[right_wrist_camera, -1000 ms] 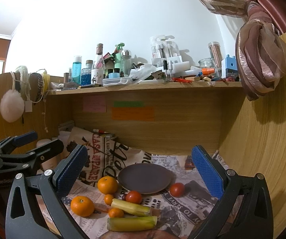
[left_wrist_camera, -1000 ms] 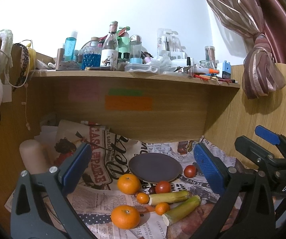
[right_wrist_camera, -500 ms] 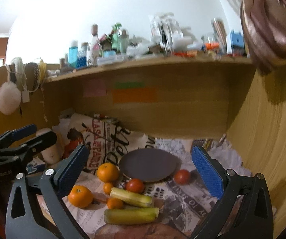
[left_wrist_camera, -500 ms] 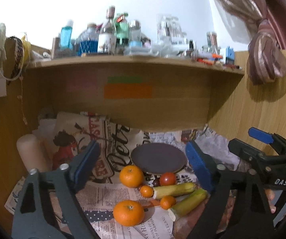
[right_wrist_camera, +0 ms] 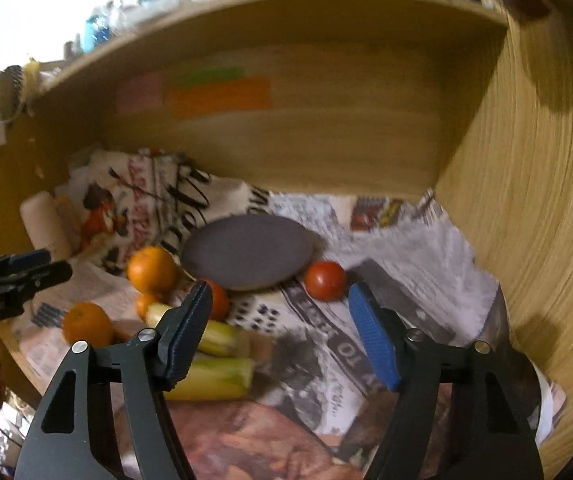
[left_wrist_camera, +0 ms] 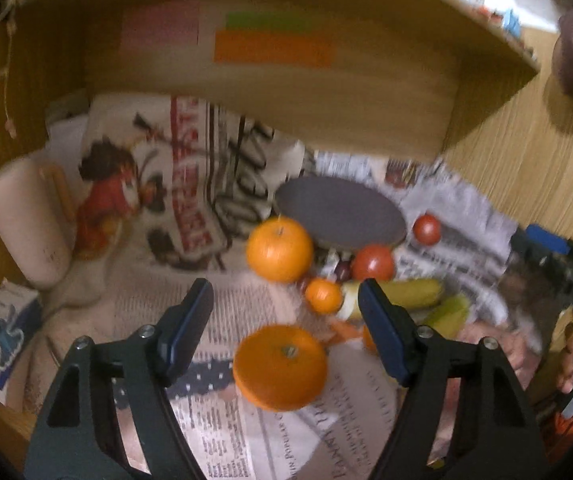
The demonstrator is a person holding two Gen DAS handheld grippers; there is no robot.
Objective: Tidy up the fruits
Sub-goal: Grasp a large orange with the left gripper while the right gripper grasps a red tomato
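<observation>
Nothing looks sorted yet: the dark plate [left_wrist_camera: 338,216] lies bare on the newspaper [left_wrist_camera: 222,304], and every fruit sits off it, so the whole job appears to be ahead.

The left gripper [left_wrist_camera: 286,322] has its fingers spread wide with nothing between the pads; a large orange [left_wrist_camera: 280,368] lies just below and between them, seemingly the first pick. A second large orange [left_wrist_camera: 279,249] touches the plate's edge at about 8 o'clock. A small orange [left_wrist_camera: 323,295] and a tomato [left_wrist_camera: 372,263] crowd in at the plate's 6 o'clock, with two pale green stalks [left_wrist_camera: 410,294] lying close beside them. Another tomato [left_wrist_camera: 427,229] rests apart at the plate's 3 o'clock.

The right gripper [right_wrist_camera: 278,328] is also wide open and holds nothing; in its view that lone tomato [right_wrist_camera: 325,281] sits at 12 o'clock from the right finger.

Around the work: a printed cloth bag [left_wrist_camera: 174,184] at 9 o'clock of the plate, a cream bottle [left_wrist_camera: 22,224] further left, and a low wooden shelf [left_wrist_camera: 286,92] overhanging the back, which likely limits how high a lift can go. The clustered fruit and stalks may get nudged during a grab
</observation>
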